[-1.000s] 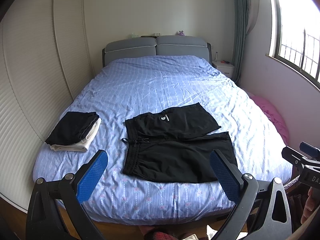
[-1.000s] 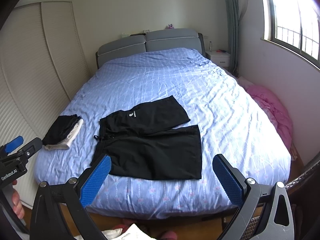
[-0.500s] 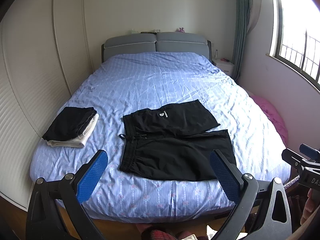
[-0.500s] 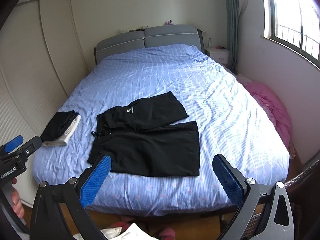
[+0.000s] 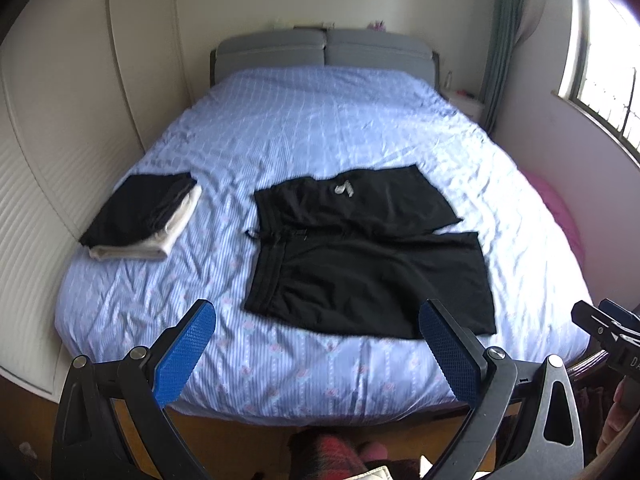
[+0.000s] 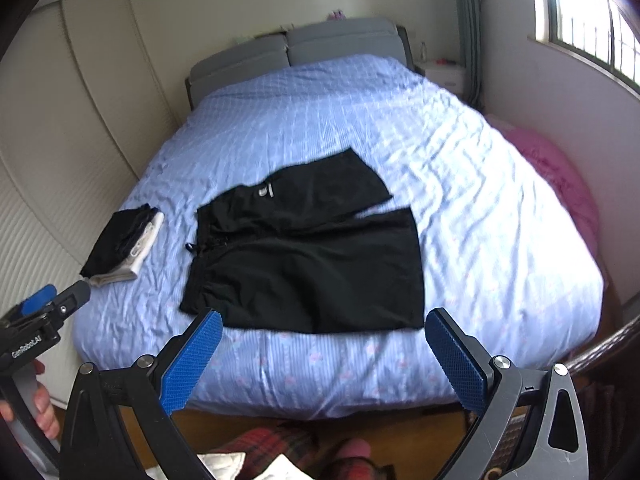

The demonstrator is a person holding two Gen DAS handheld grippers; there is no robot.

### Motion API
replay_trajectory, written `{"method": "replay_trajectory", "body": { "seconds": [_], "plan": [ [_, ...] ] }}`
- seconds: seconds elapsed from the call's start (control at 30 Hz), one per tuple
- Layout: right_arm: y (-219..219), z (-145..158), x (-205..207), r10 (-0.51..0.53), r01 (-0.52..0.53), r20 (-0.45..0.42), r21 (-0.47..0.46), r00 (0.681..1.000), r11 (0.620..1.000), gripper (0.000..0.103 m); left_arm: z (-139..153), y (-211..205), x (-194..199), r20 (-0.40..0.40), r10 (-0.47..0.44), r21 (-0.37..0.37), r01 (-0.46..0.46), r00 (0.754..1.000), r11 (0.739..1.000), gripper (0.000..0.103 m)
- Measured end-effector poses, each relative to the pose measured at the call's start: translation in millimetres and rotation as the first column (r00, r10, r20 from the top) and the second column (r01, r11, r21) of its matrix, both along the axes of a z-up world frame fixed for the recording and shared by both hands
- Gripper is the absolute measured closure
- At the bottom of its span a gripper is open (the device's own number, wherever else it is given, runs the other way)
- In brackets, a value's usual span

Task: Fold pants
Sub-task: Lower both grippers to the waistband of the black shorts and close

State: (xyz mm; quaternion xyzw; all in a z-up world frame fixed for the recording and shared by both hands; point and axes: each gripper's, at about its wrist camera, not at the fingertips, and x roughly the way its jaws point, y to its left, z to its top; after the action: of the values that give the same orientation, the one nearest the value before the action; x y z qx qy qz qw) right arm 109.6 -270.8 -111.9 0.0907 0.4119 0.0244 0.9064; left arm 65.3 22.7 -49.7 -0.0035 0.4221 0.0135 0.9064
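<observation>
Landmark: blue striped bed (image 5: pixel 320 152). On its left near corner, a folded stack of black and cream clothes (image 5: pixel 140 218). Centre, toward the foot edge: black fabric shorts (image 5: pixel 368 252), spread flat, waistband left, legs right. My left blue-padded tong (image 5: pixel 316 350) hovers spread wide, empty, off the foot edge; my right blue-padded tong (image 6: pixel 322 356) same, released, holding nothing.
</observation>
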Motion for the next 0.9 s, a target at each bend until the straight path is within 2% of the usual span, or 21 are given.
{"method": "replay_trajectory", "body": {
  "seconds": [0.2,0.33,0.63,0.9],
  "plan": [
    [15.7,-52.4,38.5,-0.045,0.049,-0.186,0.017,0.981,0.999,0.001,-51.1,27.9,35.7,-0.128,0.009,-0.004,-0.010,0.992,1.000,0.000],
    [23.8,-83.5,60.7,-0.077,0.086,-0.274,0.019,0.959,0.996,0.001,-89.0,45.8,69.9,-0.213,0.002,-0.055,-0.014,0.977,0.998,0.000],
    [33.6,-170.0,105.6,-0.179,0.203,-0.374,0.025,0.910,0.979,0.004,-188.3,66.3,125.9,-0.370,-0.005,-0.119,-0.043,0.929,0.992,0.001],
    [26.0,-243.1,130.4,-0.206,0.254,-0.453,0.046,0.868,0.966,0.009,-270.1,83.1,151.3,-0.471,0.075,-0.193,-0.186,0.879,0.963,0.003]
  ]
}}
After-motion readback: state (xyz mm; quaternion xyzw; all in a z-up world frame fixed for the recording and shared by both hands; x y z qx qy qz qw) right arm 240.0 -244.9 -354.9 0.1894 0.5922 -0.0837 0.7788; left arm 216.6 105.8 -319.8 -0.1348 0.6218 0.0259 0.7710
